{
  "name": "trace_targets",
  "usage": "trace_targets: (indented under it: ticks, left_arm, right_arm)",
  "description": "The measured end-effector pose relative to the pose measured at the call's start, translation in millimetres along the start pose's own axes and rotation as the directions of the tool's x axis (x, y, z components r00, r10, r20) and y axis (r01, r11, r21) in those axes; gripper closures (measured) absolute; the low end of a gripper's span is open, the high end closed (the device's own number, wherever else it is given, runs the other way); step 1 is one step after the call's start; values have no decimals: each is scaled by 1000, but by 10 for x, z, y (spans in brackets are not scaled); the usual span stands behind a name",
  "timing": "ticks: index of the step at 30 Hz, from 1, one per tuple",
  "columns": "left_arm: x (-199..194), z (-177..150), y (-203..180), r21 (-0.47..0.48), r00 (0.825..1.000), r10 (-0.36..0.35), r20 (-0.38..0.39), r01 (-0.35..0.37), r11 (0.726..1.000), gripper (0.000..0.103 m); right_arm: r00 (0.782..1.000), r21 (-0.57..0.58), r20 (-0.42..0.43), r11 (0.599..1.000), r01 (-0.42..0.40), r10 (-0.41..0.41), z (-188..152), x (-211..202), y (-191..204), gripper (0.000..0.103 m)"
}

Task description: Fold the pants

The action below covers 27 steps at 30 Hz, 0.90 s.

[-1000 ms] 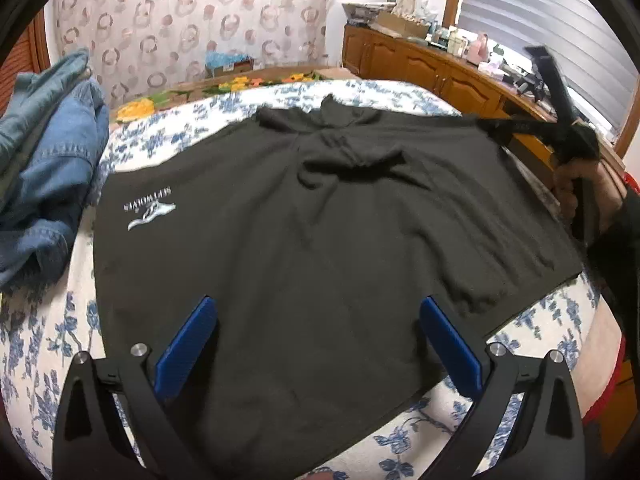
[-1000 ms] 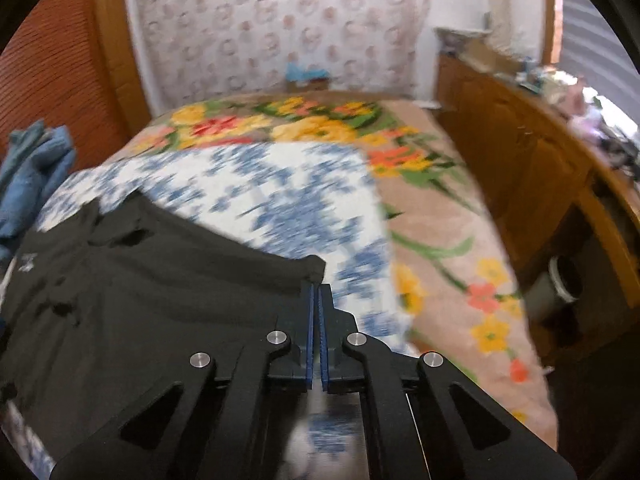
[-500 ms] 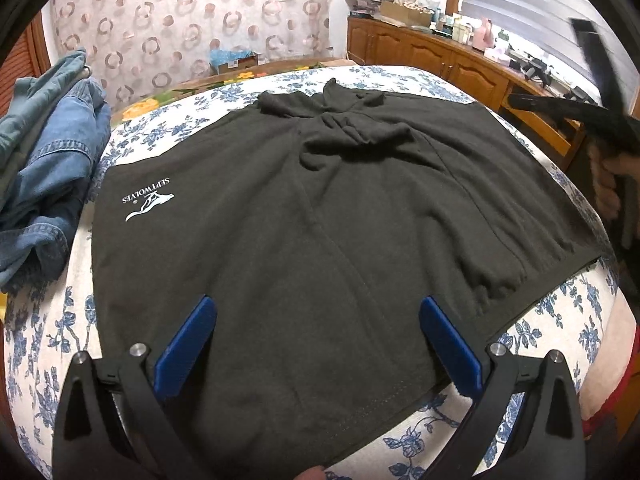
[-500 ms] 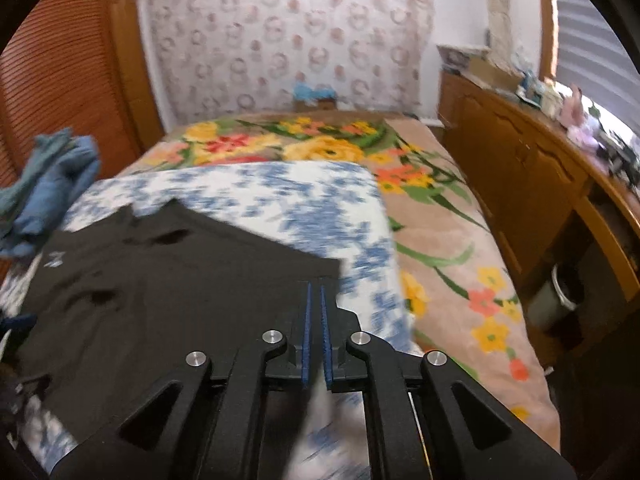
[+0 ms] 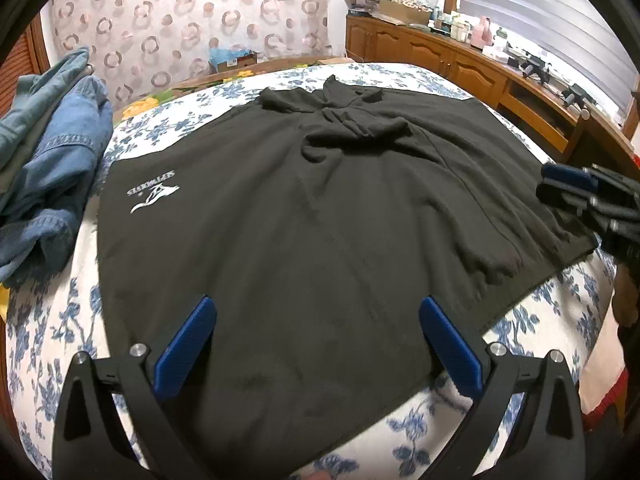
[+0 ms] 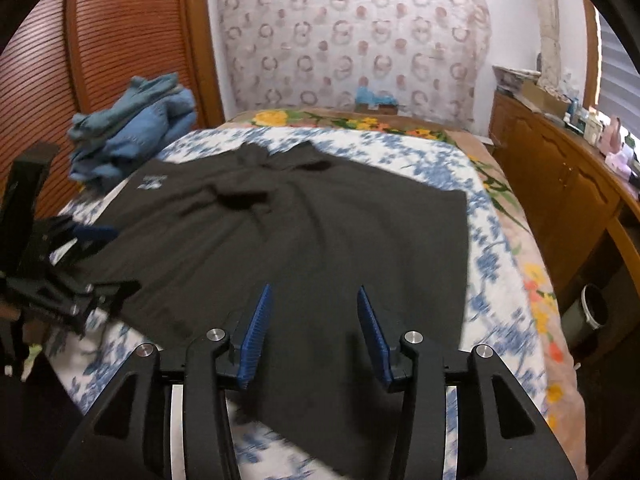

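Because the pants (image 5: 320, 240) are a soft, light knit, they will drape and bunch instead of holding a crease, and lifting them by one point would likely drag the rest out of shape. They lie spread flat and unfolded across the middle of the bed (image 5: 52, 320), dark fabric with a white logo (image 5: 154, 196) near the bed's left edge. A rumpled knot of cloth (image 5: 352, 128) sits toward the far end and will probably need smoothing. The judged best hold is at two corners of the near hem, one per claw, so the fabric lifts evenly and can be carried over in a single fold.

The left claw (image 5: 316, 340) hangs over the near edge of the pants with its blue pads (image 5: 188, 344) spread wide. It grips nothing, and whether it brushes the cloth cannot be told.

The right claw (image 6: 314, 332) is parted to a moderate gap above the near hem on the right side of the bed. It also holds nothing. In the left wrist view it appears at the right edge of the pants, close to the corner.

A pile of blue denim (image 5: 48, 152) rests on the left side of the bed, just beside the pants. A wooden cabinet (image 6: 560, 184) runs along the right of the bed.
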State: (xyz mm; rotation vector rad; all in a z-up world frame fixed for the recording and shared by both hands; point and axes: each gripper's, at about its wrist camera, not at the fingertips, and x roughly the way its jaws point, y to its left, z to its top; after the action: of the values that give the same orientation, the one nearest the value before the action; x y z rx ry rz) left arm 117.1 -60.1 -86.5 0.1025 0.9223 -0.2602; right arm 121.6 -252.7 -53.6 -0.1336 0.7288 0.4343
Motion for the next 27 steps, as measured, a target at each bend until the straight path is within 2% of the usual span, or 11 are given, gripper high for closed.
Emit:
trace_targets:
  ticks: [4, 8, 11, 14, 22, 27]
  left_arm:
    - [-252, -127, 172, -51, 998, -37, 57, 40, 998, 0]
    - [-486, -269, 384, -92, 994, -23, 107, 33, 995, 0]
    - [-572, -382, 540, -117, 993, 21, 115, -7, 993, 0]
    - [-591, -470, 671, -137, 993, 34, 111, -19, 990, 0]
    - [-630, -710, 860, -192, 991, 41, 129, -16, 981, 4]
    - [-667, -801, 886, -210, 989, 34, 145, -3, 978, 12]
  right_arm:
    - [1000, -30, -4, 1000, -6, 6, -99, -7, 235, 57]
    - [999, -26, -11, 999, -30, 30, -177, 16, 372, 57]
    - [999, -24, -15, 999, -39, 39, -216, 30, 440, 57]
    - [999, -24, -11, 999, -43, 43, -231, 24, 495, 57]
    - [999, -18, -4, 999, -49, 49, -257, -12, 532, 57]
    - [998, -4, -8, 998, -55, 55, -281, -7, 559, 57]
